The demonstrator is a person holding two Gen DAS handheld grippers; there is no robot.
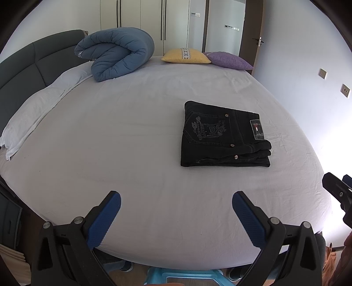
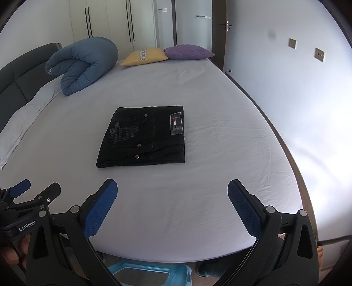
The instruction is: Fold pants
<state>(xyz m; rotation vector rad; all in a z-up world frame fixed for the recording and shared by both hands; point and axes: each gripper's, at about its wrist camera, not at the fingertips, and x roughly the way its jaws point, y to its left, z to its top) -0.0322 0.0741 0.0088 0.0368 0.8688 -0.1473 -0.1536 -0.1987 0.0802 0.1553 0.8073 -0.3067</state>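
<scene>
Both the left gripper (image 1: 176, 203) and right gripper (image 2: 172, 190) are held spread wide, gripping nothing, above the bed (image 1: 132, 132) edge. Black pants (image 2: 144, 136) are seen folded mid-mattress, well apart.

Soft daylight is flooding in from the right, glaring off the wall (image 2: 319, 154), while fisheye distortion is bending and darkening both views' edges.

place: home bedroom | evidence: bed (image 1: 132, 123) w/ dark padded headboard (image 1: 33, 63), rolled duvet (image 1: 116, 52), two cushions (image 1: 186, 56), wardrobe (image 1: 140, 13), door (image 1: 253, 37), wall switches (image 2: 319, 54)
</scene>
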